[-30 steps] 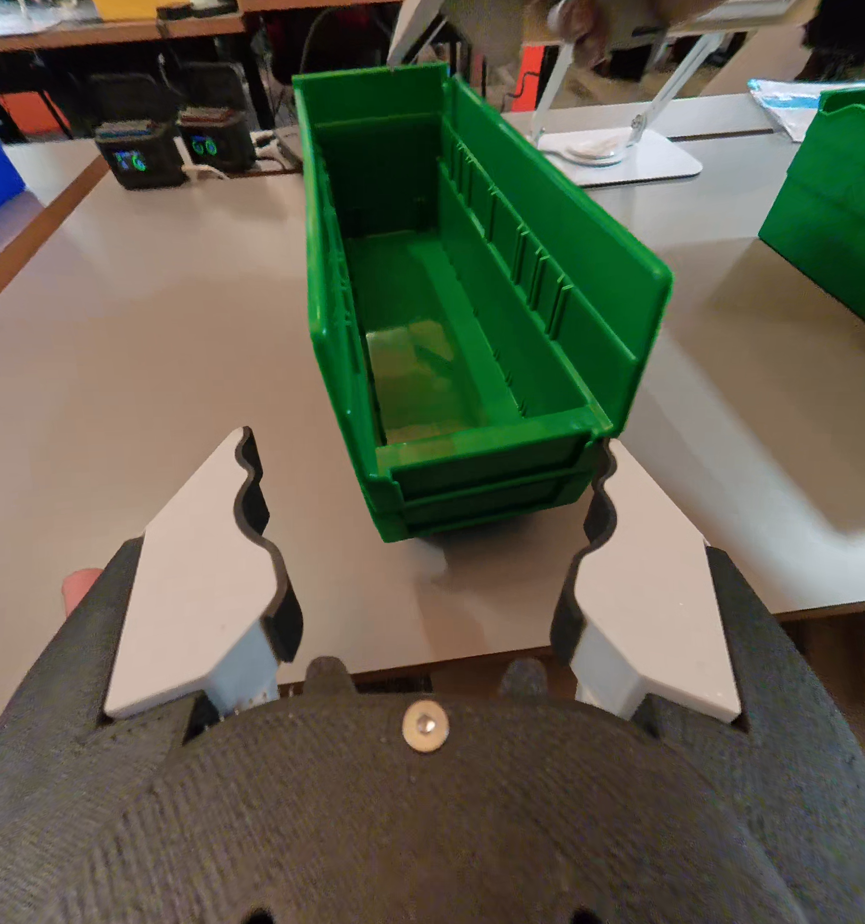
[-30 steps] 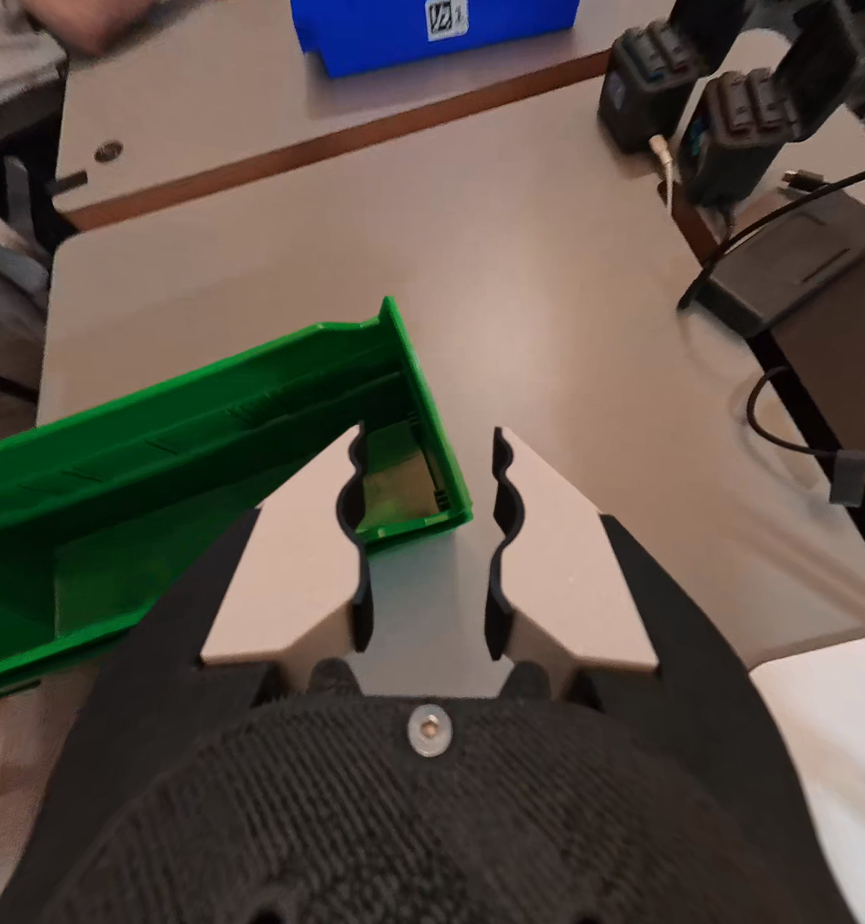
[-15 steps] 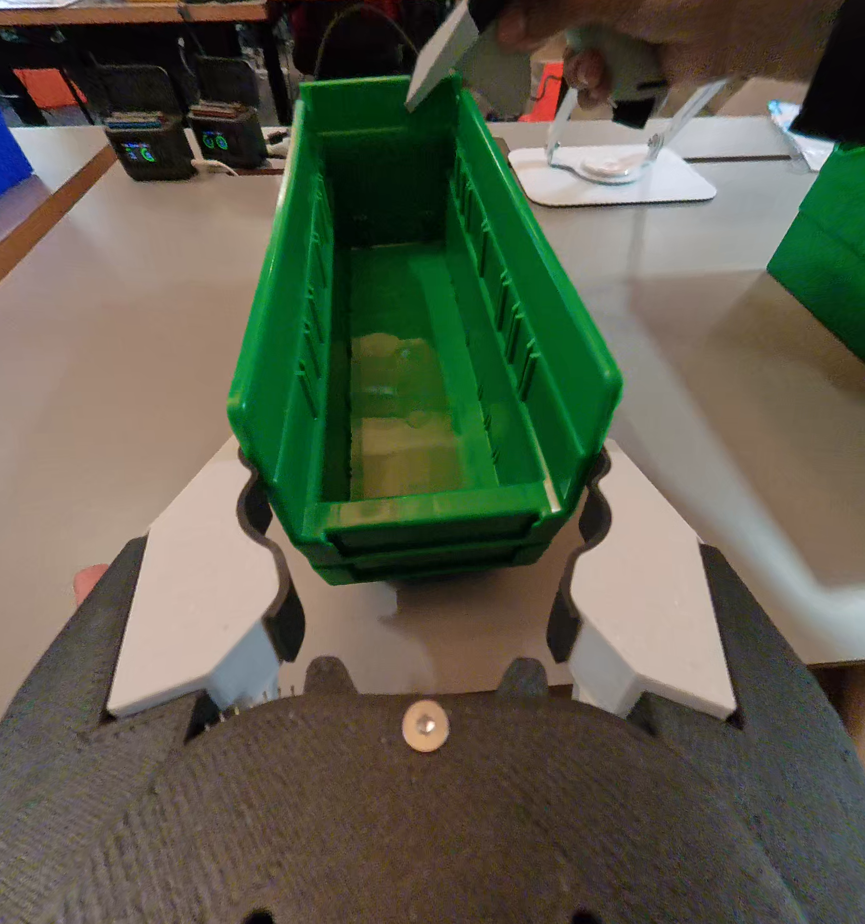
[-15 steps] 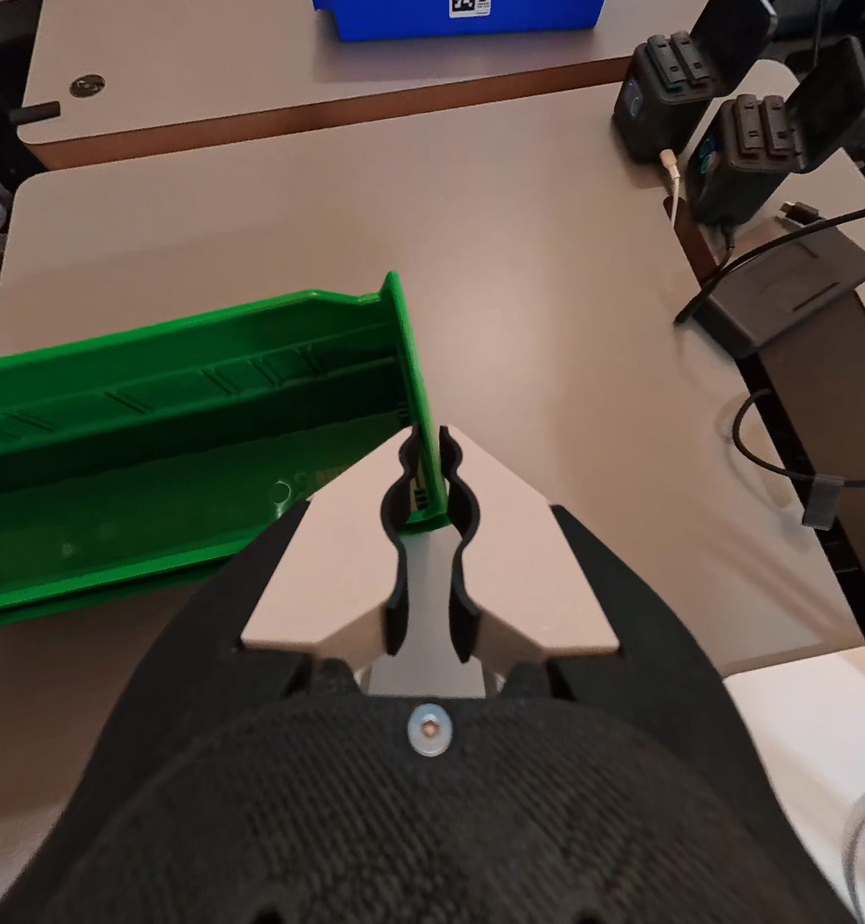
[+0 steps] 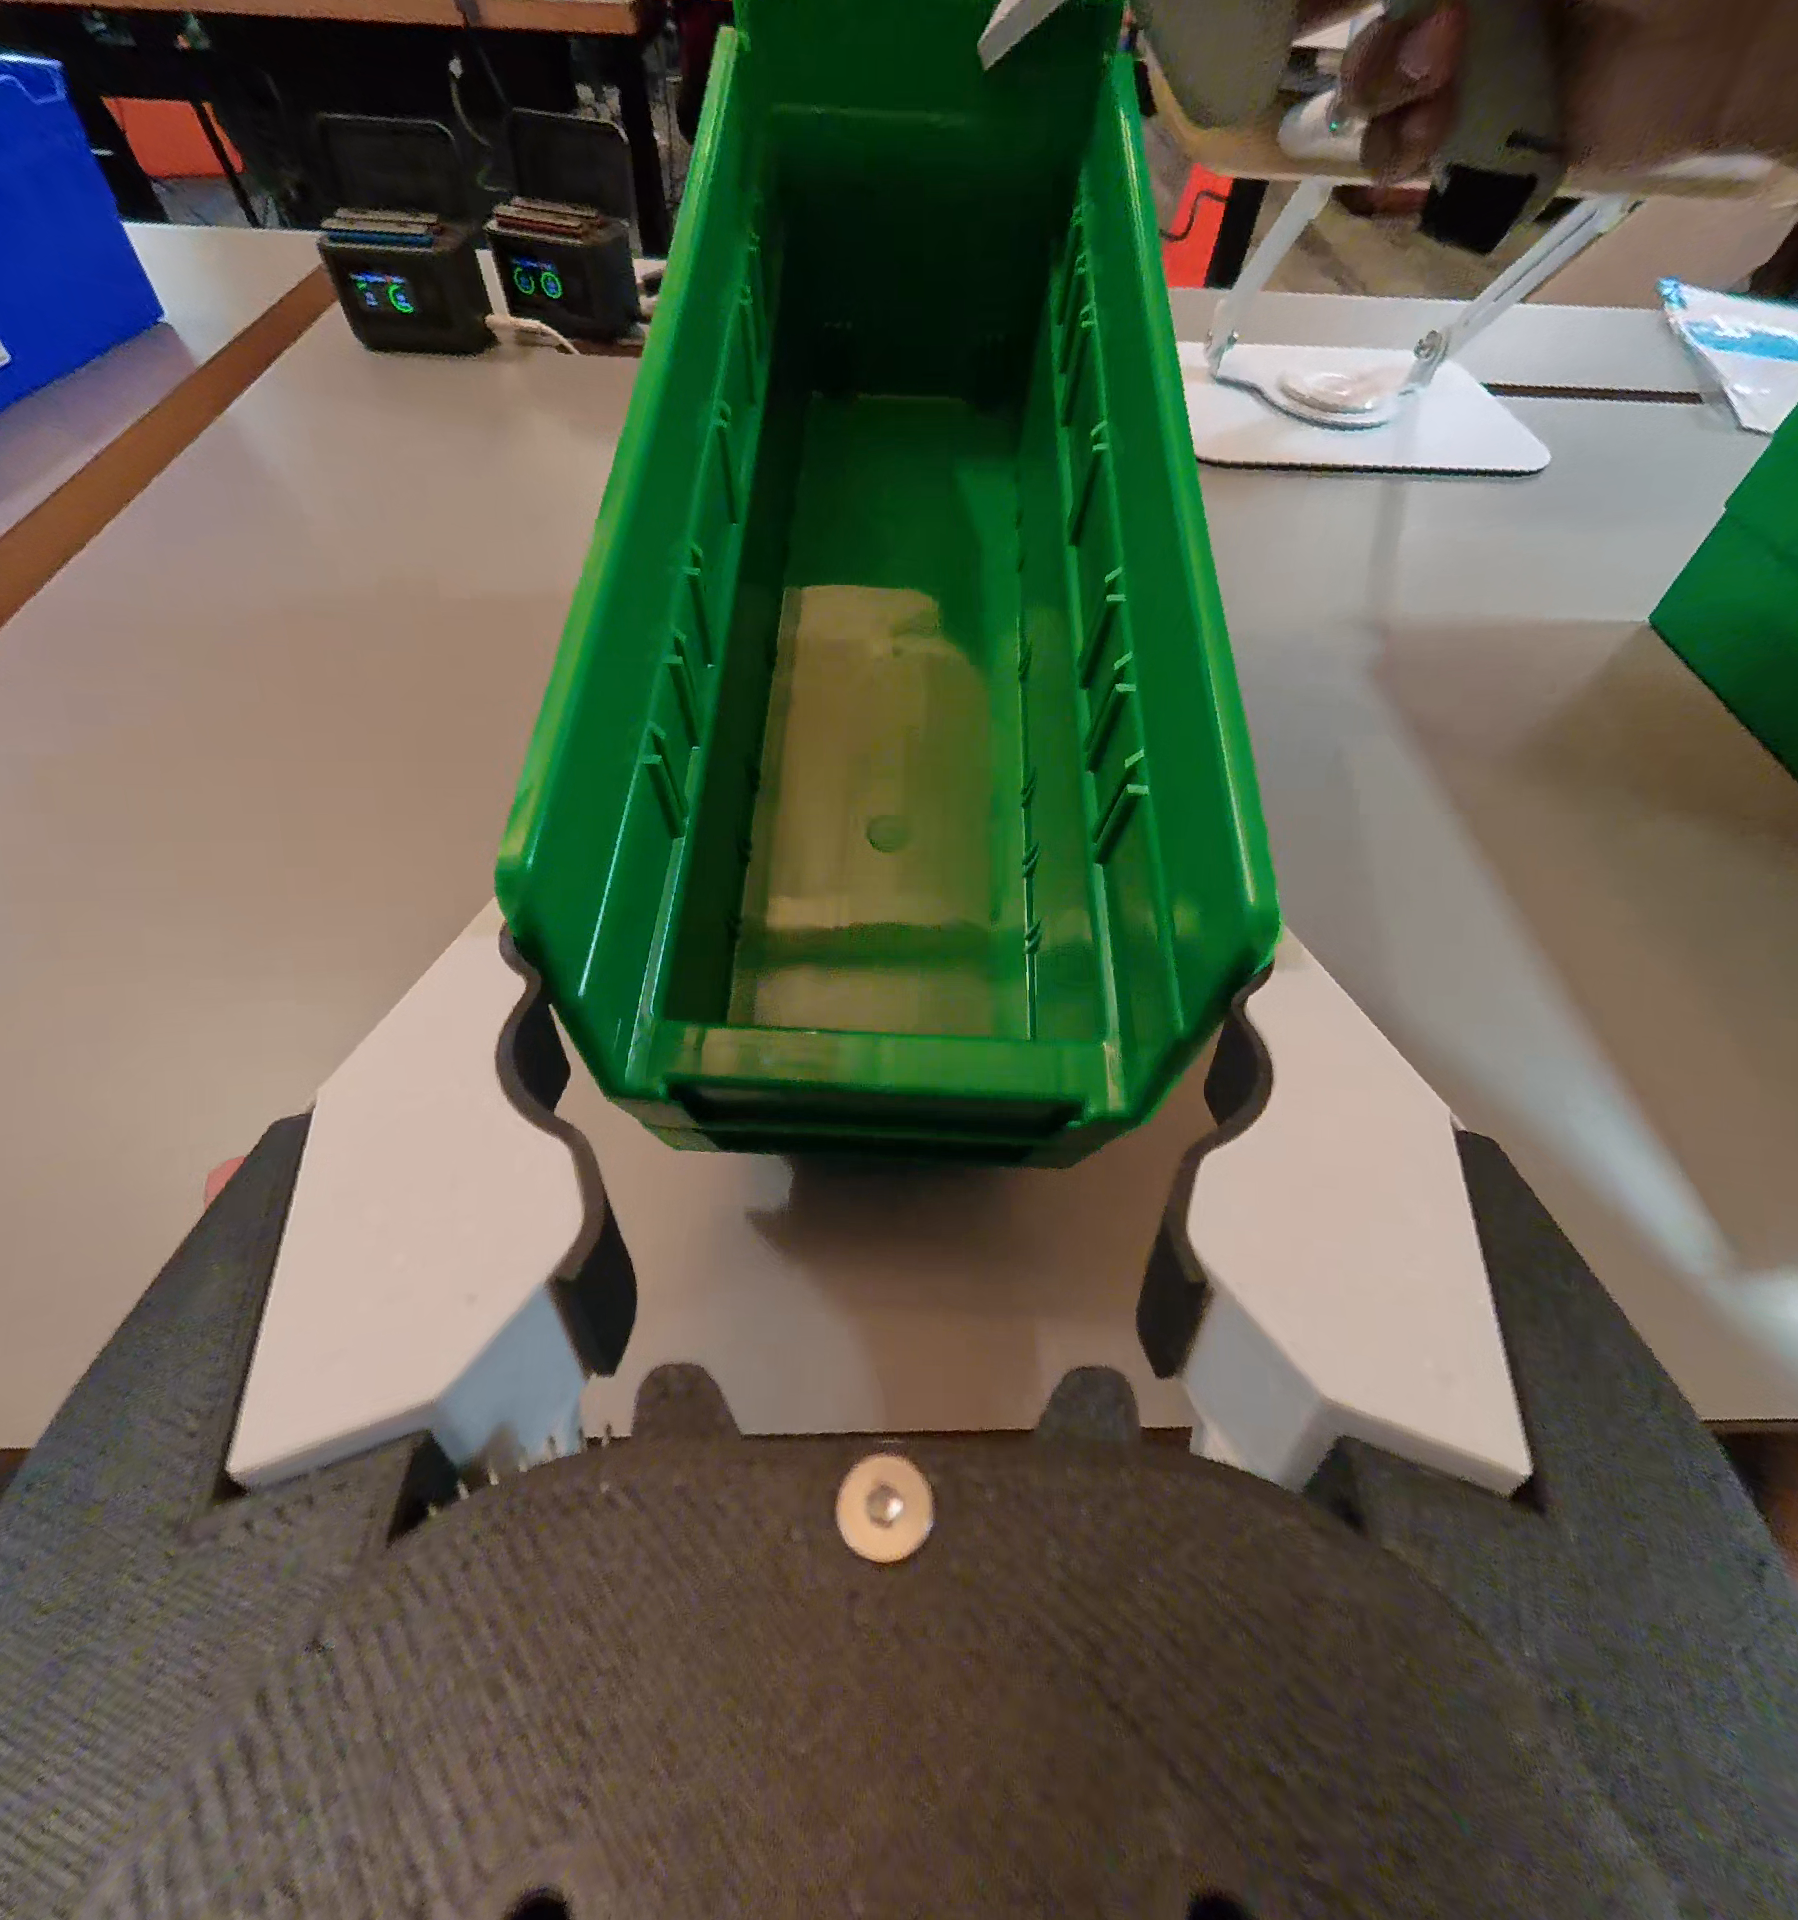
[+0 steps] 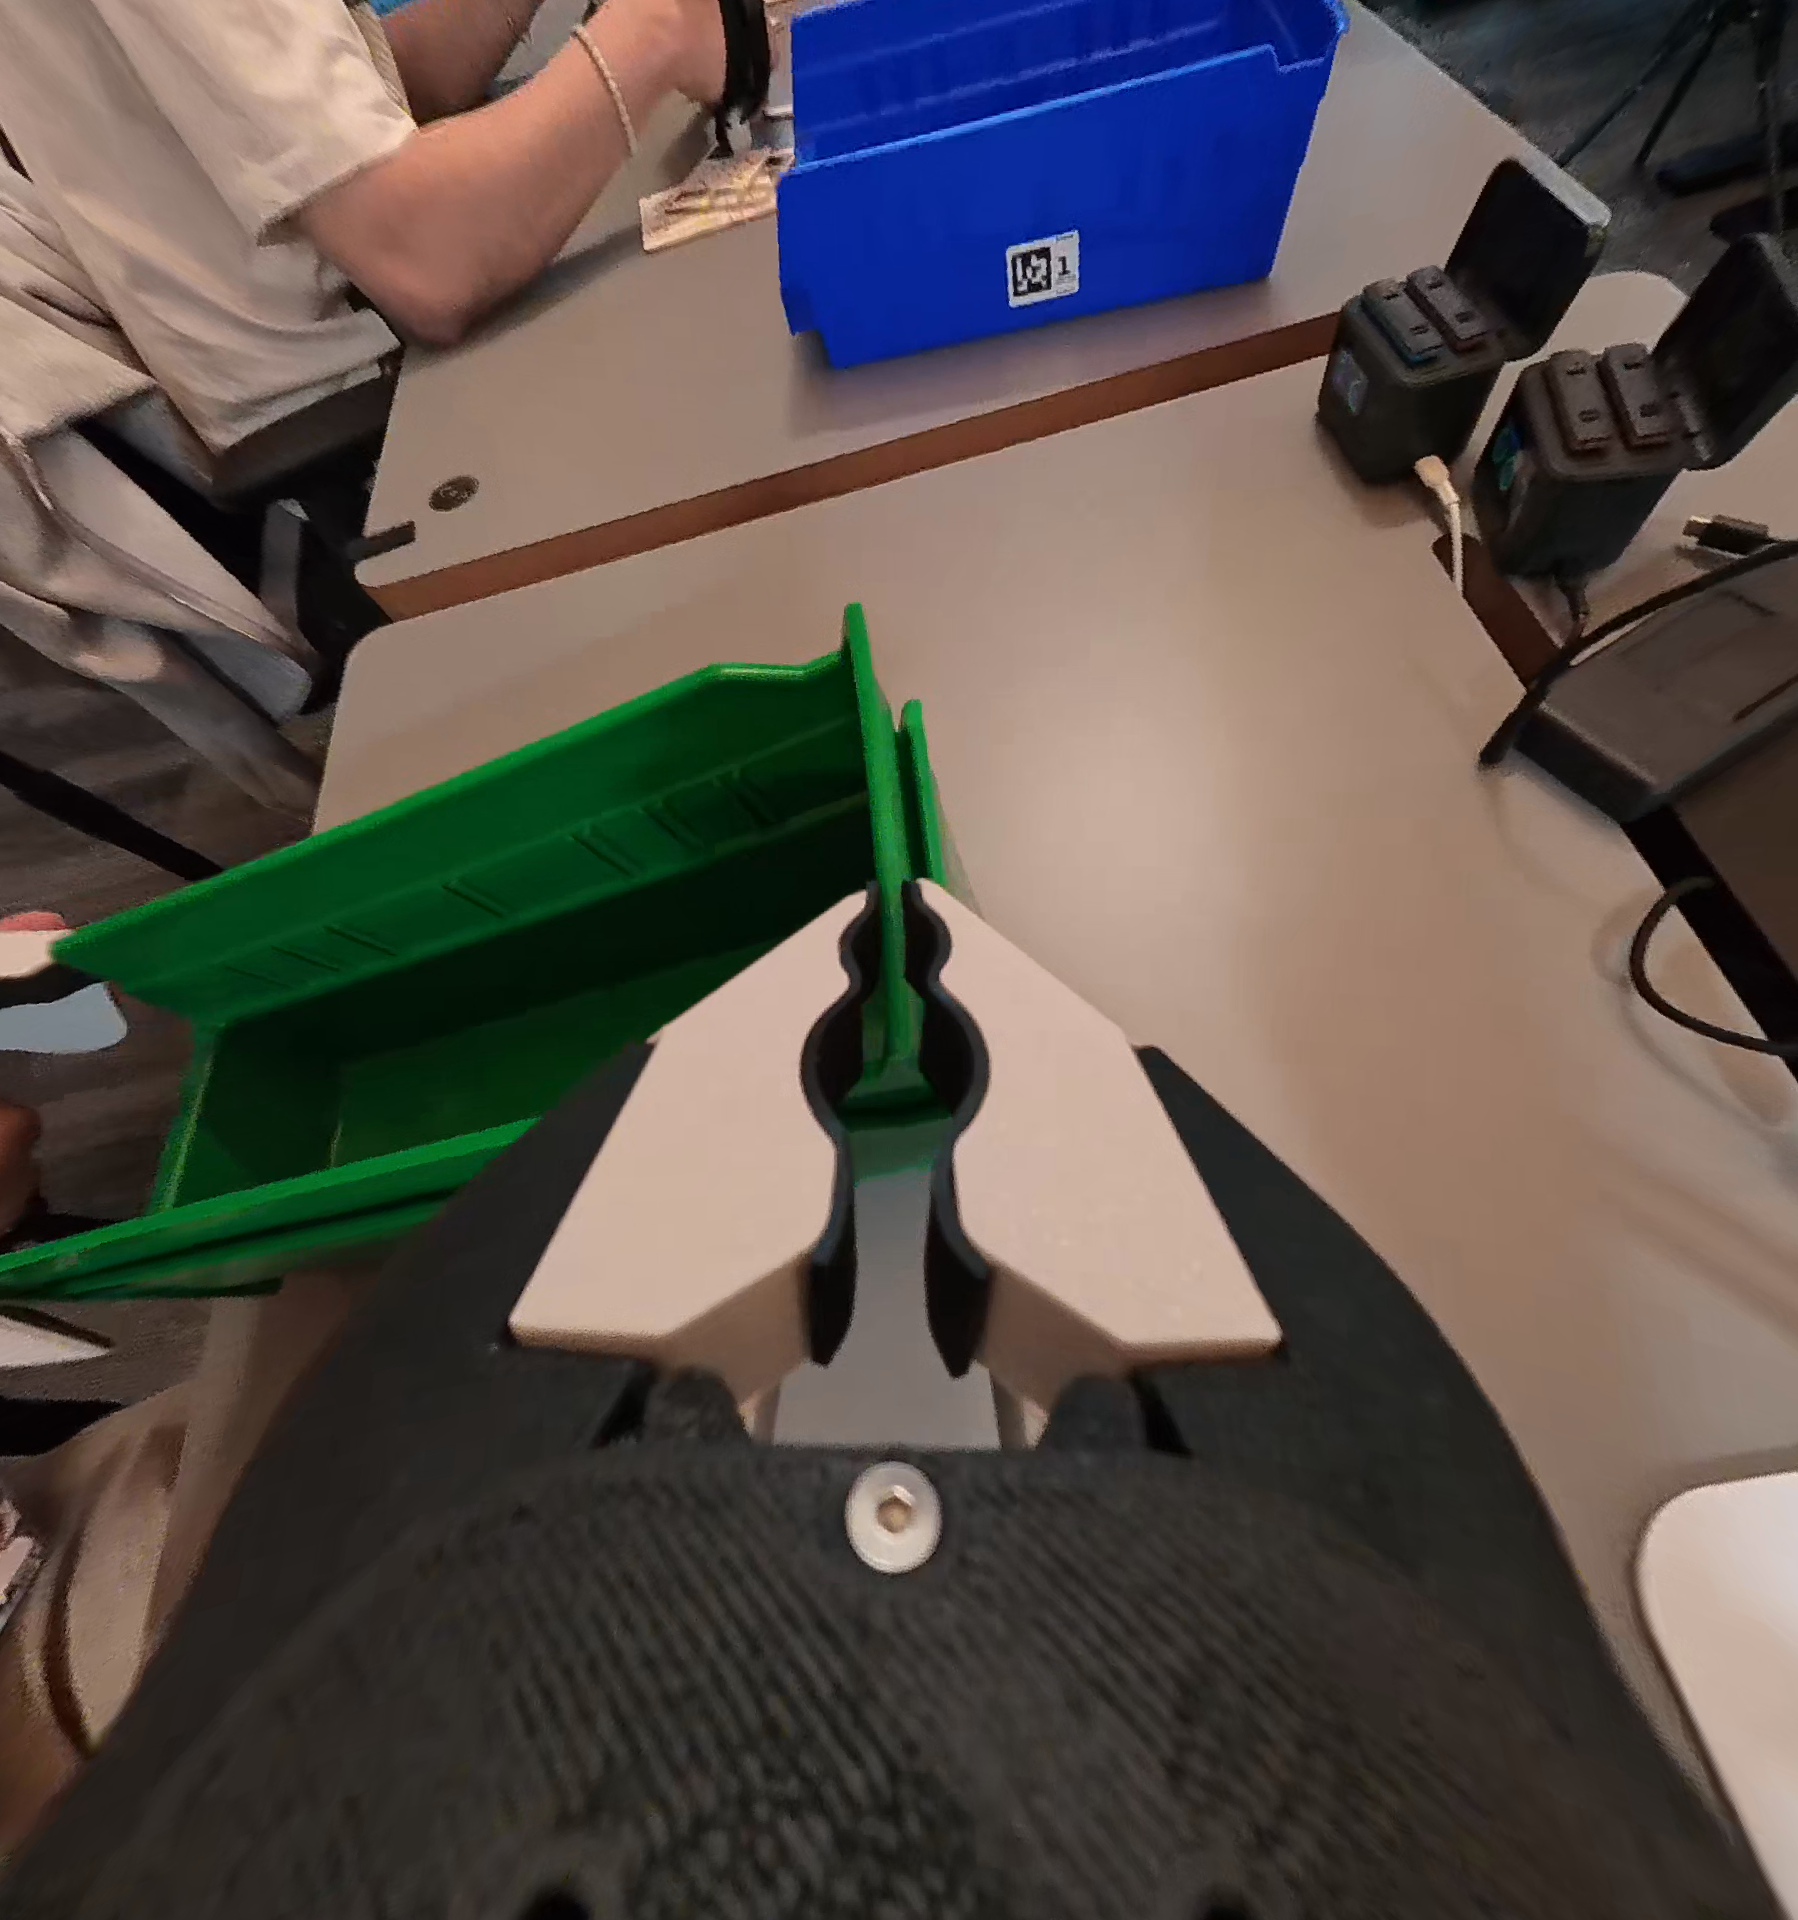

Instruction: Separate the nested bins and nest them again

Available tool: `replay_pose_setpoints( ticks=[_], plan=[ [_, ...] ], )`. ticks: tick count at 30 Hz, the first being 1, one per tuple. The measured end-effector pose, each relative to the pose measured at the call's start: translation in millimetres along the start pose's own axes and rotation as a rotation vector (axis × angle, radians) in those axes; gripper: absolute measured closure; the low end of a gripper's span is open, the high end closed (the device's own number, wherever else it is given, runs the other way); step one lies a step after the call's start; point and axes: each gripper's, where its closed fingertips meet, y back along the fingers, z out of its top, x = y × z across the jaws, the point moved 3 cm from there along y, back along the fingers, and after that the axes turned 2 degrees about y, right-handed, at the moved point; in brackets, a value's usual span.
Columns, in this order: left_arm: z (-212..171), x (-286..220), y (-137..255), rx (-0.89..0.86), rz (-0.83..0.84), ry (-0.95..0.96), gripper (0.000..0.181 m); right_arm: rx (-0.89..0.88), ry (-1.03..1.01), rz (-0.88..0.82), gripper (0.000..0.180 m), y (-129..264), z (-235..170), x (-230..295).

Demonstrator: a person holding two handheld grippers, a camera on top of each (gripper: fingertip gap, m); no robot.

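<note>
The nested green bins (image 5: 874,727) lie lengthwise on the grey table (image 5: 251,727). My left gripper (image 5: 890,961) is open, and the near end of the bins sits between its fingertips (image 5: 427,1122). My right gripper (image 6: 890,899) is shut on the bins' far end wall (image 6: 869,748), and a second end wall (image 6: 916,779) shows just behind it. The far end is raised, so the bins tilt. One finger of the right gripper (image 5: 1030,31) and the hand holding it show at the top of the left wrist view.
Another green bin (image 5: 1788,623) stands at the right. A white stand base (image 5: 1362,416) is behind it. Battery chargers (image 6: 1414,384) with cables (image 6: 1705,987) sit at the table's back. A blue bin (image 6: 1051,177) and a seated person (image 6: 199,208) are at the neighbouring table.
My right gripper closed on the far end wall and lifted that end. My left gripper moved forward, still open, so the near end now lies between its fingers.
</note>
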Motion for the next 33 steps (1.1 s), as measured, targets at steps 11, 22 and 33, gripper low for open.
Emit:
replay_pose_setpoints(
  ticks=[11,22,33],
  plan=[
    [2.3,1.4,8.8,-0.034,-0.008,-0.025,0.056,0.068,0.000,-0.022,0.177,-15.2,-34.4,-3.9],
    [1.9,1.0,12.8,-0.053,-0.013,-0.039,0.057,0.311,0.665,0.276,0.078,4.6,-32.5,98.5],
    [2.1,1.2,13.2,-0.052,-0.014,-0.044,0.058,0.823,1.301,0.407,0.050,-42.8,-59.1,171.4]
  ],
)
